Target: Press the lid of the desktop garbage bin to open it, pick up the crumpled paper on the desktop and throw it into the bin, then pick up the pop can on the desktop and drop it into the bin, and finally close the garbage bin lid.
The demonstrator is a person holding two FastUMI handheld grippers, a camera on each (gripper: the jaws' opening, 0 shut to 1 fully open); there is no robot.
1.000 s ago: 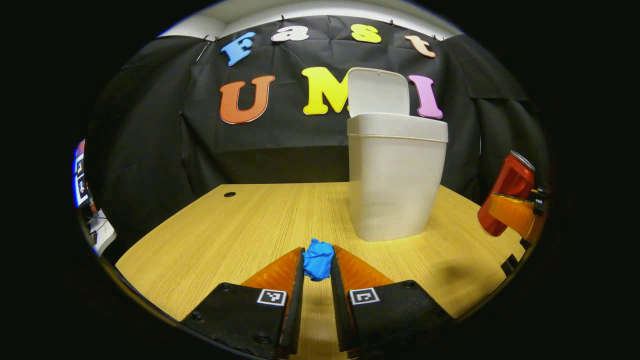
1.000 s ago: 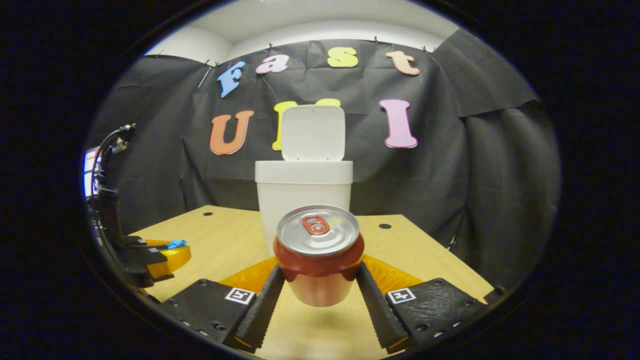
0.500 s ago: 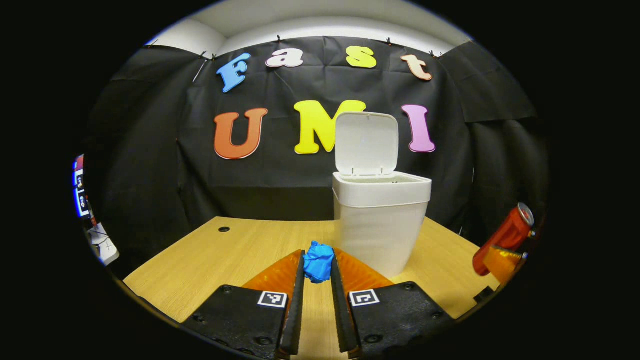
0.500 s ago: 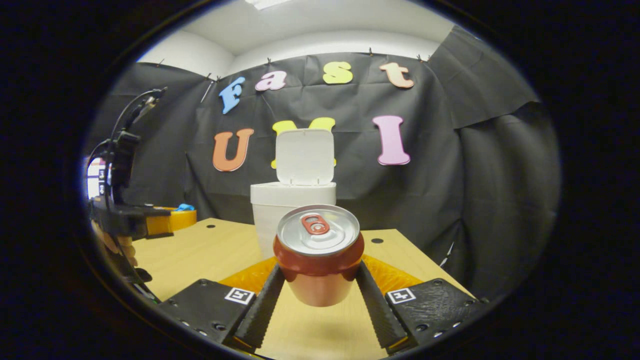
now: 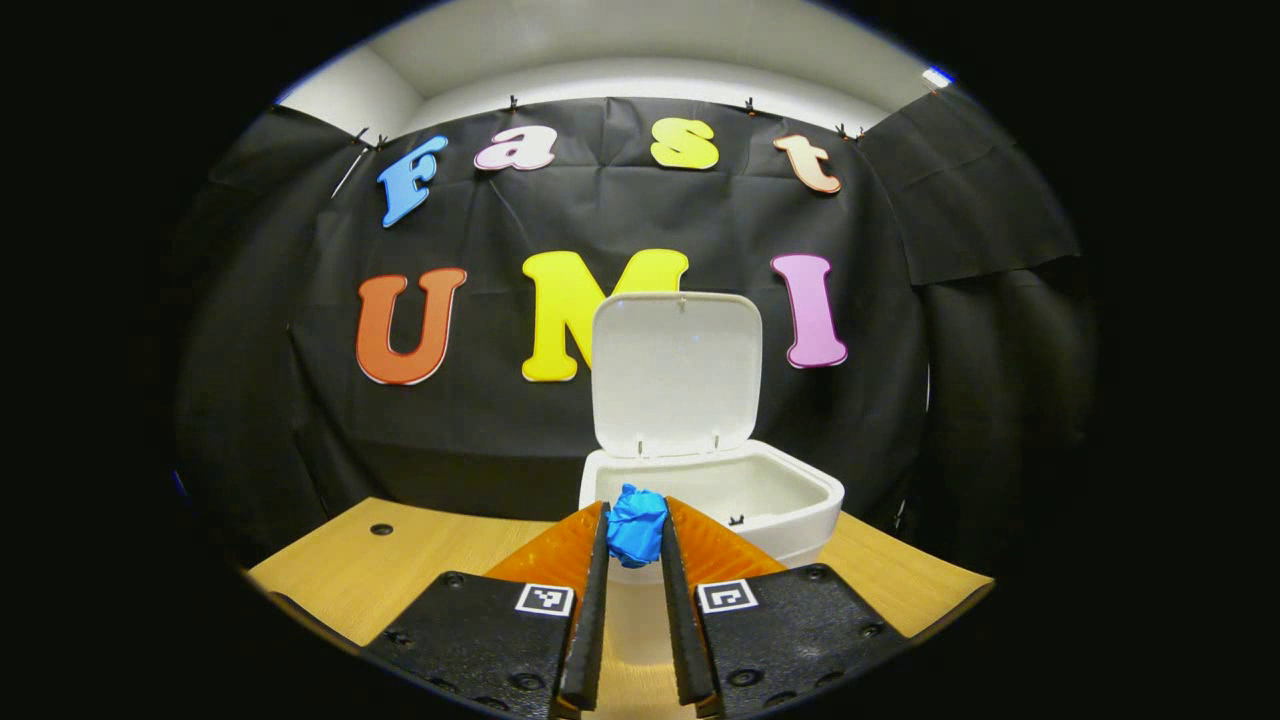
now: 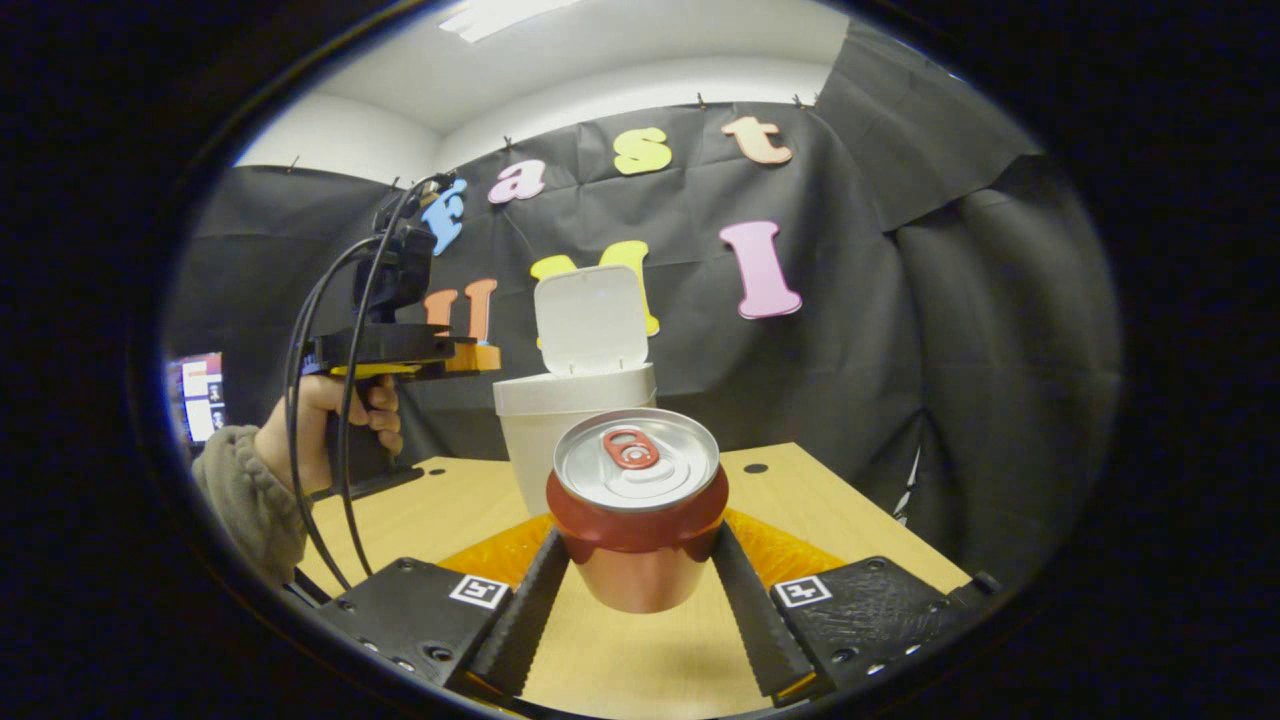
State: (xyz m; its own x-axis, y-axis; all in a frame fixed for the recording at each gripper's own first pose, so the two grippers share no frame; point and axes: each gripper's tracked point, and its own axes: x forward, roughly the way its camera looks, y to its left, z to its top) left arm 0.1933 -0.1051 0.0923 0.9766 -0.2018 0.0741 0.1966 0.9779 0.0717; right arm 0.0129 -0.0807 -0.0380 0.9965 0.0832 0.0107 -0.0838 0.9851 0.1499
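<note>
While unmarked, red pop can (image 6: 637,520).

This looks like a small test booth in a lab or office, not a home. A black cloth (image 5: 640,220) hangs as a wall right behind the wooden desk (image 6: 430,510), pinned up with little clips along its top. Above the cloth is a plain white wall (image 5: 620,50) and a flat ceiling light (image 6: 500,15). The desk has round cable holes (image 5: 381,528) like an office desk. Off to the left of the desk, a lit computer screen (image 6: 203,395) glows. Black cables (image 6: 300,400) hang down over the left side of the desk. A white bin (image 5: 790,500) stands on the desk, close to the cloth
</note>
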